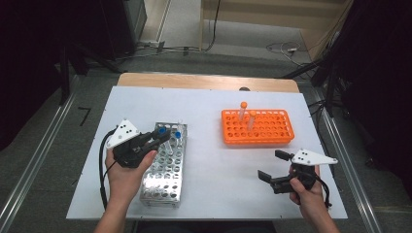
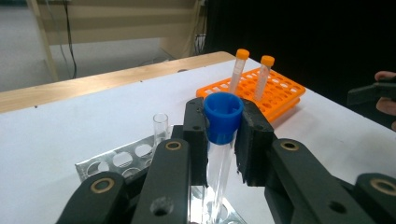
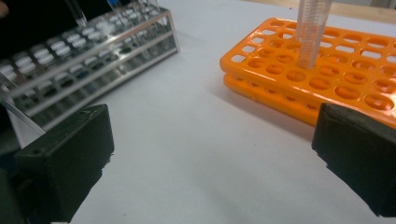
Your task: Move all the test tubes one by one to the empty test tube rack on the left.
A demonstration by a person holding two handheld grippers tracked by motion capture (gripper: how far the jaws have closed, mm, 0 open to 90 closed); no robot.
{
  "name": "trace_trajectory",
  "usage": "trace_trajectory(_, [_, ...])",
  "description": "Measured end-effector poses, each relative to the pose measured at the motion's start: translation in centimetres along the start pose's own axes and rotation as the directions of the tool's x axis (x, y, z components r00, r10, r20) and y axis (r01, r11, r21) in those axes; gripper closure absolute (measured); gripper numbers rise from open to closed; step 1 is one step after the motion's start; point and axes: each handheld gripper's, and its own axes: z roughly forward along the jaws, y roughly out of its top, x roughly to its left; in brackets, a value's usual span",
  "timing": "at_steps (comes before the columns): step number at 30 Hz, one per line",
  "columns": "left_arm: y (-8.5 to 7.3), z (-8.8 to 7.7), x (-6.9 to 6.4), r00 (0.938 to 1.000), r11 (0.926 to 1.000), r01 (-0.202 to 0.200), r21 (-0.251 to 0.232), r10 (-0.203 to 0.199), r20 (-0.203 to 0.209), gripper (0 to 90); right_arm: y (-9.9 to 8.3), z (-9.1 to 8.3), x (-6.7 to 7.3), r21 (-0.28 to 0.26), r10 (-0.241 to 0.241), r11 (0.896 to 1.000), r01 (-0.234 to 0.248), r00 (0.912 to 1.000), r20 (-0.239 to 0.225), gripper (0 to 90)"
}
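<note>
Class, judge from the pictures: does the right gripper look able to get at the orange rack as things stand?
Probably yes. The right gripper is open with nothing between its jaws, and bare white table lies between it and the orange rack; nothing stands in the way.

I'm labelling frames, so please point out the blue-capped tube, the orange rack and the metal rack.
blue-capped tube (image 2: 223, 113): left gripper view, on its cap.
orange rack (image 1: 283, 136): high view, front rim.
metal rack (image 1: 165, 190): high view, near end.
</note>
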Motion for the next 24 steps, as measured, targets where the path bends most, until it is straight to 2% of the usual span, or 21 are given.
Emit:
trace_trajectory(1, [-0.1, 0.1, 0.0, 0.9999, 0.9998, 0.014, -0.017, -0.014, 0.005, 76.6, 0.0, -0.2, -0.1, -0.004, -0.003, 1.0, 0.003, 1.0, 0.009, 0.0])
trace_trajectory(3, [-0.4, 0.5, -0.4, 0.9997, 0.9999, 0.014, -0.009, -0.014, 0.02, 76.7, 0.0, -0.4, -0.4, -0.003, -0.019, 1.0, 0.02, 0.9986, 0.048, 0.0])
trace_trajectory(5, [-0.8, 1.4, -1.0, 0.9997, 0.9999, -0.012, 0.007, 0.012, 0.02, 76.7, -0.1, -0.8, -0.8, -0.036, 0.048, 0.998, -0.047, 0.9988, 0.011, 0.0])
trace_trajectory(6, [-1.0, 1.8, -1.3, 0.9998, 0.9998, -0.018, 0.005, 0.018, 0.013, 76.6, 0.0, -0.9, -0.7, -0.04, 0.044, 0.998, -0.044, 0.999, 0.011, 0.0])
trace_trajectory(8, [-1.3, 2.4, -1.5, 0.9995, 0.9996, -0.028, 0.007, 0.028, -0.014, 76.6, 0.0, -1.1, -0.6, -0.041, 0.01, 0.999, -0.008, 0.9986, 0.052, 0.0])
trace_trajectory(10, [-1.4, 2.7, -1.4, 0.9989, 0.9998, -0.018, -0.012, 0.018, -0.042, 76.7, 0.0, -1.3, -0.8, -0.065, 0.055, 0.996, -0.054, 0.9983, 0.017, 0.0])
trace_trajectory(11, [-1.3, 2.7, -1.4, 0.9981, 0.9996, -0.015, -0.026, 0.013, -0.059, 76.6, 0.0, -1.4, -0.9, -0.07, 0.053, 0.996, -0.051, 0.9984, 0.021, 0.0])
trace_trajectory(13, [-1.3, 2.8, -1.5, 0.9954, 0.9984, -0.041, -0.039, 0.038, -0.088, 76.6, 0.0, -1.4, -0.9, -0.064, 0.031, 0.998, -0.028, 0.9982, 0.052, 0.0])
trace_trajectory(15, [-1.3, 3.3, -1.5, 0.9951, 0.9983, -0.042, -0.04, 0.038, -0.092, 76.7, -0.3, -1.2, -1.1, -0.047, 0.022, 0.999, -0.018, 0.9973, 0.07, 0.0])
trace_trajectory(18, [-1.5, 4.1, -1.5, 0.9955, 0.999, -0.037, -0.025, 0.035, -0.088, 76.6, -0.6, -1.0, -1.5, -0.036, 0.02, 0.999, -0.016, 0.9959, 0.088, 0.0])
trace_trajectory(20, [-1.8, 4.8, -1.6, 0.993, 0.9982, -0.059, 0.014, 0.06, -0.102, 76.6, -0.7, -0.9, -1.6, -0.028, 0.015, 1.0, -0.013, 0.9948, 0.1, 0.0])
trace_trajectory(22, [-2.0, 5.1, -1.7, 0.992, 0.997, -0.064, 0.044, 0.068, -0.106, 76.6, -0.8, -0.7, -1.5, -0.012, -0.01, 1.0, 0.011, 0.9931, 0.117, 0.0])
trace_trajectory(24, [-2.3, 5.5, -1.6, 0.9917, 0.9955, -0.062, 0.072, 0.069, -0.108, 76.6, -0.8, -0.7, -1.4, -0.014, 0.011, 1.0, -0.01, 0.9952, 0.097, 0.0])
